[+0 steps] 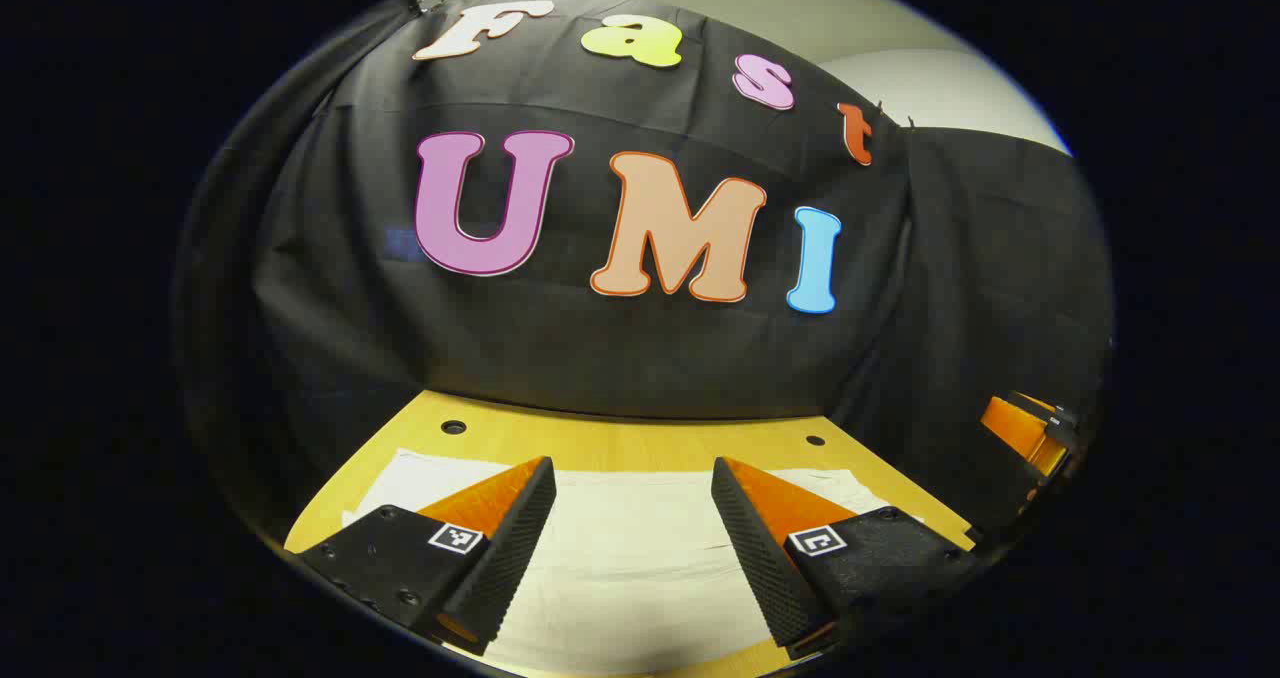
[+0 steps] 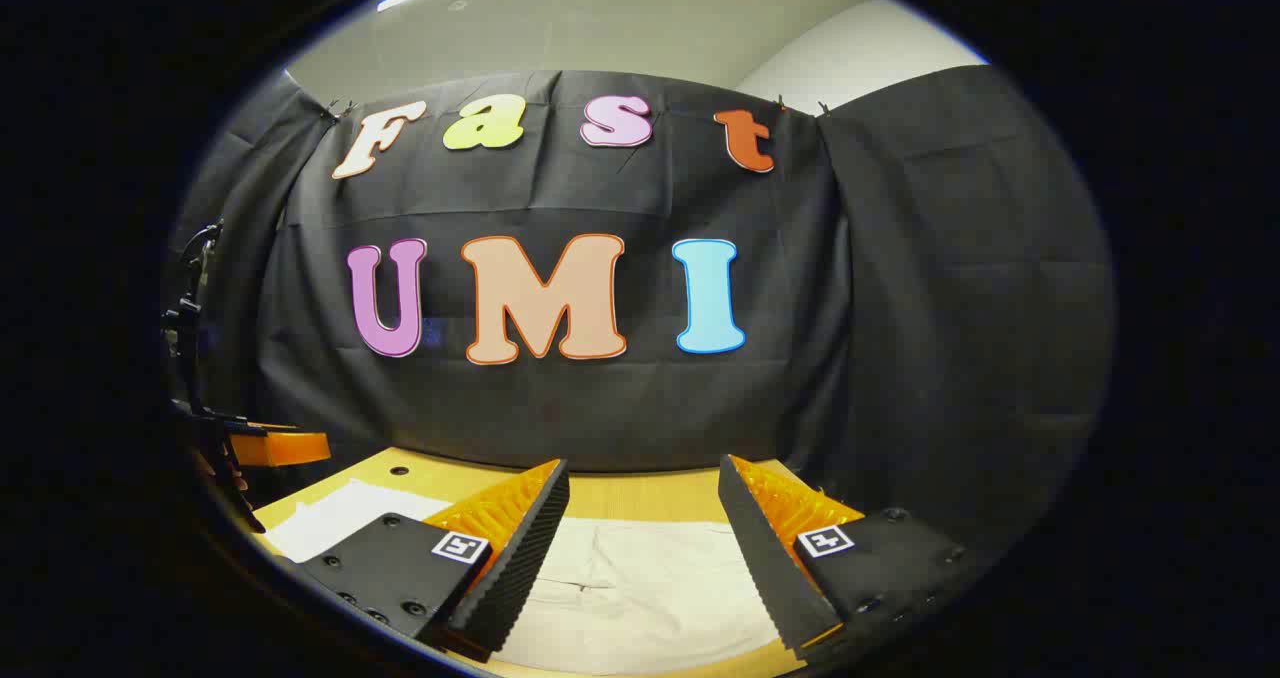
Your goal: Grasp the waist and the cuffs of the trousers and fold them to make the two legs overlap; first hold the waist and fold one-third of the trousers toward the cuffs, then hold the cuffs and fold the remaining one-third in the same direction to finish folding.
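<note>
Left gripper [image 1: 633, 478] fingers apart, nothing between, above trousers [image 1: 630, 568]. Right gripper [image 2: 643, 478] likewise spread, empty. Pale trousers [image 2: 640, 588] lie flat on table [image 1: 620, 443].

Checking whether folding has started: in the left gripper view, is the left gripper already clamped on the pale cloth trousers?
No: the left gripper is wide open, with the pale trousers flat on the wooden table below.
</note>
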`<state>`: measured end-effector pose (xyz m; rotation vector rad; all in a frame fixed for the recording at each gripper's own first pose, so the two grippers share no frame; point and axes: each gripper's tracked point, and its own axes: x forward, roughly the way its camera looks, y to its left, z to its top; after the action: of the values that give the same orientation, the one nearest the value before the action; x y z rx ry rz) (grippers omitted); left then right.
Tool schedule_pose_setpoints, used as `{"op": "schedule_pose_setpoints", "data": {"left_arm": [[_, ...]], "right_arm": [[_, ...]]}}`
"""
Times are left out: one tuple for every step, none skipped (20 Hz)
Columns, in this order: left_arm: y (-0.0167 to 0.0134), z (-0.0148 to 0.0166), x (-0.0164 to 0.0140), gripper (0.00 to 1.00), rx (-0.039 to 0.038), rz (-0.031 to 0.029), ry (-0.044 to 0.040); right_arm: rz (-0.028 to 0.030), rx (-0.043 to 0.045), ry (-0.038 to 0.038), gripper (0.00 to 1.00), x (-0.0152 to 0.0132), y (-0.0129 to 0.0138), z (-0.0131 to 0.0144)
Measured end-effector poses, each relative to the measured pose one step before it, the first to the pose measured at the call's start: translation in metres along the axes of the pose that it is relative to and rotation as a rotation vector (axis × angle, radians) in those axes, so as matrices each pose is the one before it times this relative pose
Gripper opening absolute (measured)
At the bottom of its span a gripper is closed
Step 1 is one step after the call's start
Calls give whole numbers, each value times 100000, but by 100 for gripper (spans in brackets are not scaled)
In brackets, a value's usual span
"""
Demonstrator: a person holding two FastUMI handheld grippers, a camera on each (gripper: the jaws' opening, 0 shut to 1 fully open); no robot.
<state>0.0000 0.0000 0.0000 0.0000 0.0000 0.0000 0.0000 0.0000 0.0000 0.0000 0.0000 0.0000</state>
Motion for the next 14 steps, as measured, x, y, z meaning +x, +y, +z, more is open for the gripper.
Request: {"op": "schedule_pose_setpoints", "data": {"left_arm": [[-148,20,291,95,-143,-563,258],[-57,-159,200,95,-77,-437,372],[-46,-61,168,95,5,-309,141],[-22,-101,211,95,-31,-296,290],[-24,-40,184,95,-107,-345,262],[83,-88,162,95,-140,-244,372],[64,-93,149,95,-178,-116,323],[134,-170,174,95,-212,-115,367],[122,105,69,95,-213,-18,207],[191,-90,125,95,-163,24,123],[154,34,109,94,-22,137,130],[172,-140,93,95,166,100,308],[135,16,51,95,158,13,180],[152,-151,69,95,8,-91,191]], "right_arm": [[-229,-290,216,94,94,42,-31],[-211,-256,173,94,86,-41,-143],[-304,-221,45,94,122,12,-14],[-227,-120,293,94,135,-5,-195],[-273,-69,439,94,122,10,-100],[-272,-139,355,94,153,0,-128],[-182,-219,359,96,97,41,1],[-213,-200,21,96,136,36,-103],[-146,-127,59,96,165,58,88],[-102,-118,205,96,89,86,-129],[-173,-131,275,96,177,48,-122],[-90,-112,253,96,6,79,-73],[-67,-87,325,96,51,90,-96],[-69,-112,239,96,68,135,-139]]}}
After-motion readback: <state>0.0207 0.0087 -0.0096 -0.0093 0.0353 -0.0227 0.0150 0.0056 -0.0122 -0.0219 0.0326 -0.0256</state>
